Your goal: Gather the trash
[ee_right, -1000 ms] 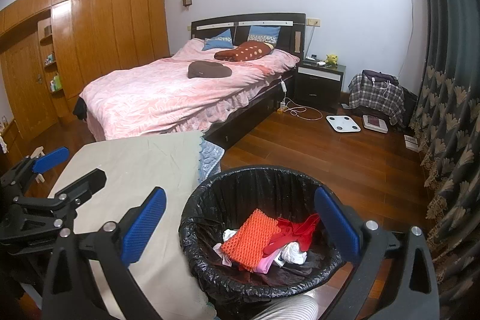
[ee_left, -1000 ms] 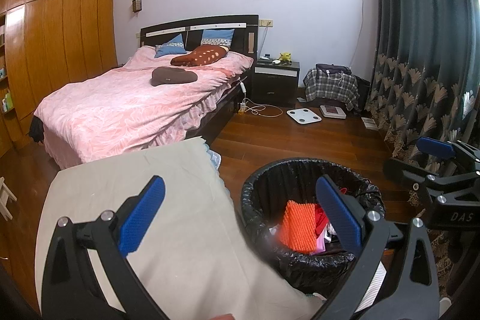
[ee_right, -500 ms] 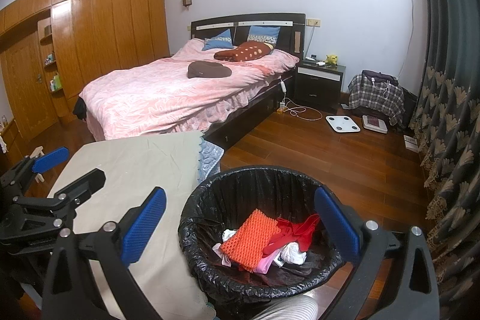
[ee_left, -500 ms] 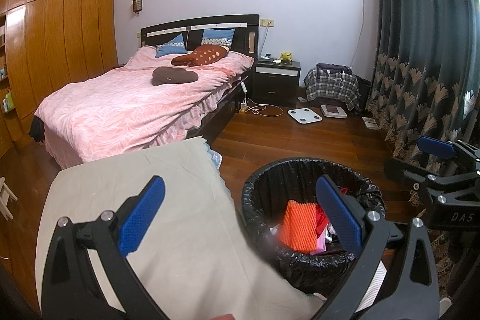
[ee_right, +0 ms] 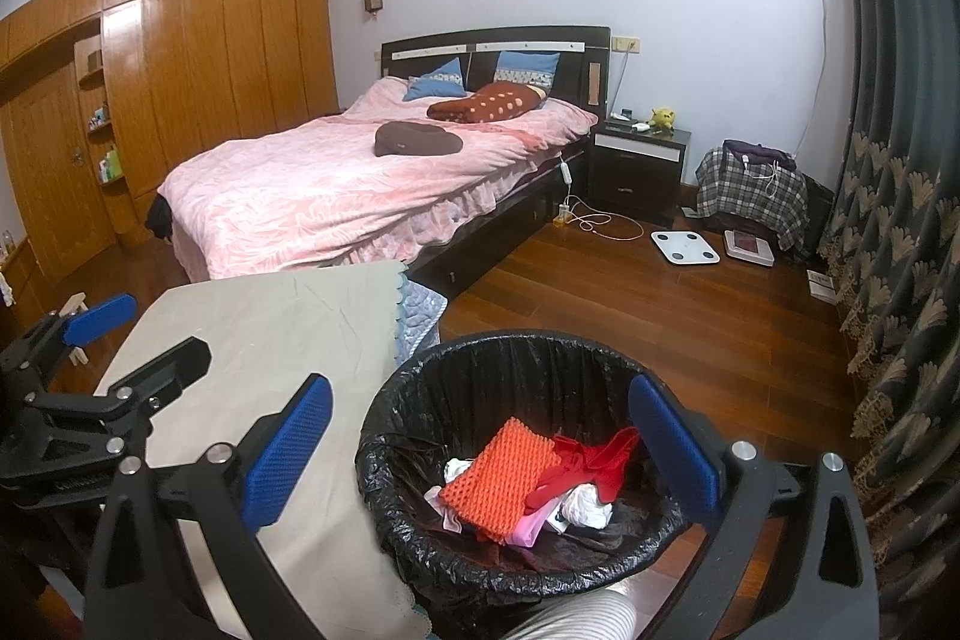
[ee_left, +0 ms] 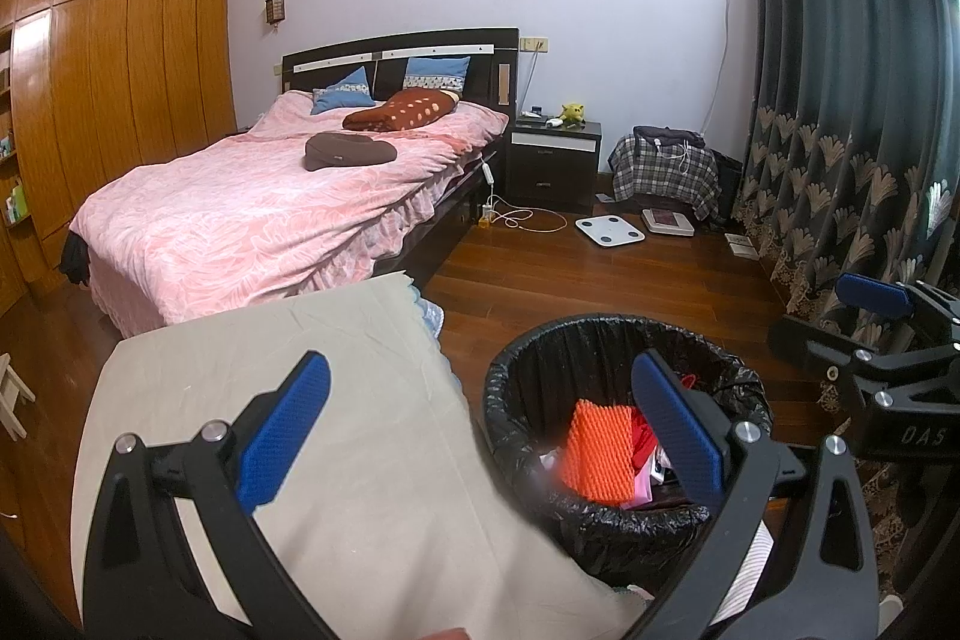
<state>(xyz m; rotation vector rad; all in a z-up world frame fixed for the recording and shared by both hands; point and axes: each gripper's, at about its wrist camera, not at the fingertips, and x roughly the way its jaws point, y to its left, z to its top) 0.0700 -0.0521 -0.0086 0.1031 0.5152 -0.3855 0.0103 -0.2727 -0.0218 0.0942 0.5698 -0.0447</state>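
— Bin (ee_right: 540, 358) status?

— I see the black-lined trash bin on the floor just beside the cloth-covered table (ee_right: 282, 316). Inside lie an orange mesh piece (ee_right: 498, 484), something red (ee_right: 591, 460) and white crumpled scraps (ee_right: 585, 508).

— Your claws?

— I hold both spread wide with nothing between them. My right gripper (ee_right: 480, 466) hangs directly above the bin mouth; my left gripper (ee_left: 480, 436) sits over the table edge, the bin (ee_left: 600, 346) low to its right.

— Anything left to pick up?

— I see no loose trash on the tabletop, so I judge collecting is nearly done. If more turns up there, my left gripper is nearer.
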